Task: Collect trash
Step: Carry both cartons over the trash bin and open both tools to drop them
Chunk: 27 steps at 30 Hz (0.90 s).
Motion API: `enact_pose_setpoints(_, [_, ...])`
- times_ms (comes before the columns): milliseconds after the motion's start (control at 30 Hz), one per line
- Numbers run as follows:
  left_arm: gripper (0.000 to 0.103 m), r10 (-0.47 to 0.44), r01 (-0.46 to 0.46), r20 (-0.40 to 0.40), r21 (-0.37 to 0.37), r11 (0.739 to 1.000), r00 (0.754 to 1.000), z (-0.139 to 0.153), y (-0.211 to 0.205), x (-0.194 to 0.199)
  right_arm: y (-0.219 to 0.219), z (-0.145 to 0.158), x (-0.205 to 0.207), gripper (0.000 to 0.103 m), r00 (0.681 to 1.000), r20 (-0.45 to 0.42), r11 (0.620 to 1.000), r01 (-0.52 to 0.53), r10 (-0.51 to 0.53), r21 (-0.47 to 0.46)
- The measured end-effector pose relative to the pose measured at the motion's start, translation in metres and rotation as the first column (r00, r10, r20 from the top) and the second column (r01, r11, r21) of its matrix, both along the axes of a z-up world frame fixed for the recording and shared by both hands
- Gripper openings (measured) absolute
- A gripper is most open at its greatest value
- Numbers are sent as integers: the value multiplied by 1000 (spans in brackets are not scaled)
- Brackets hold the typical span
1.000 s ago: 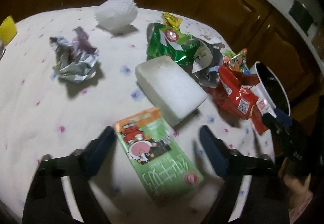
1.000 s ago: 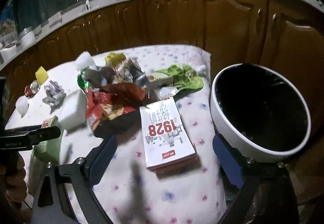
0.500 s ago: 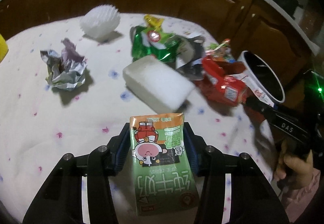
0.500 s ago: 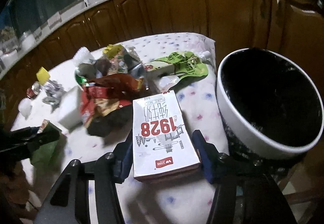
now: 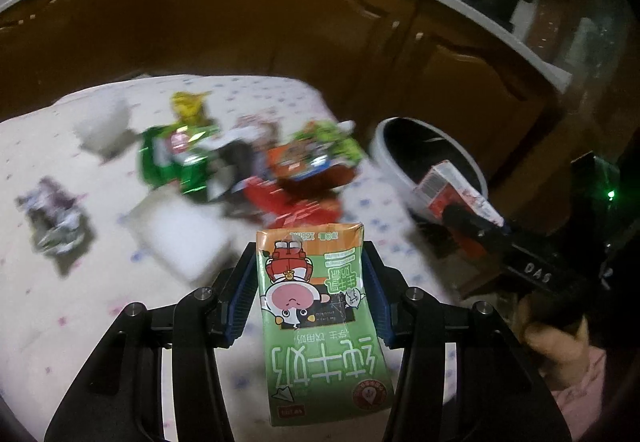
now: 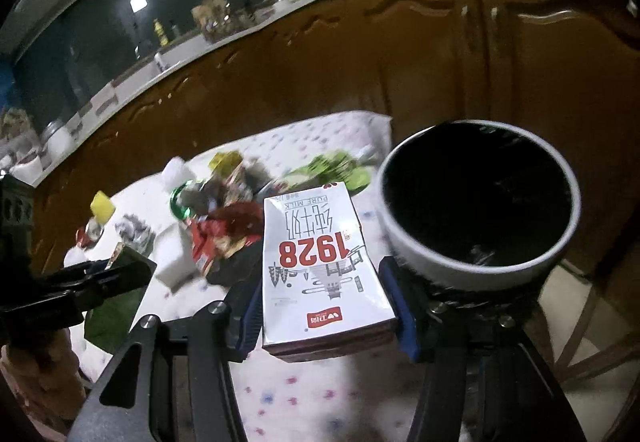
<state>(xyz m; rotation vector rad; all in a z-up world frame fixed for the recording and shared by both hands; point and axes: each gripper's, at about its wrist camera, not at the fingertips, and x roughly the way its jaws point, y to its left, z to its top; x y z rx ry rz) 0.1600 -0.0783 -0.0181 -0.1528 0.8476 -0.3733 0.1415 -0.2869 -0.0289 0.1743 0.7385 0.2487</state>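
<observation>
Both claws, a second ago spread over cartons lying on the worktop [image 5: 60, 322], now clamp them aloft: left claw [image 5: 310, 282] on the green carton [image 5: 316, 306], right claw [image 6: 326, 306] on the white carton [image 6: 320, 262] (bin [image 6: 476, 274] just beside), so dropping comes next.

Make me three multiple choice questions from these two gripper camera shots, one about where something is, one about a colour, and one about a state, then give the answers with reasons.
1. Where is the white round trash bin?
A. on the tablecloth's middle
B. beside the table's edge
C. on the counter

2. What colour are the digits 1928 on the white milk carton?
A. red
B. blue
C. green

3. What is the left gripper doing?
A. open over foil
B. shut on nothing
C. clamped on the green and orange milk carton

Answers: B, its rim sits past the cloth's edge, lower than the tabletop; A, the number is printed red; C, both blue pads press the carton's sides.
</observation>
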Motion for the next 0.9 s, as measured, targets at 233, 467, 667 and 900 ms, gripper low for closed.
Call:
enact_pose_setpoints(233, [48, -78, 77, 28, 35, 996, 997, 10, -50, 20, -37, 11, 2, 55, 997, 24, 997, 78, -78, -18])
enact_pose_setpoints(467, [48, -155, 154, 30, 58, 986, 987, 22, -100, 50, -73, 17, 18, 54, 990, 29, 989, 140, -139, -49])
enact_pose_setpoints(667, [48, -201, 199, 18, 81, 977, 979, 26, -135, 78, -94, 20, 36, 54, 986, 26, 983, 165, -163, -76])
enact_pose_setpoints(900, [49, -245, 245, -14, 116, 962, 969, 21, -171, 109, -112, 16, 55, 54, 987, 2, 981, 162, -163, -109])
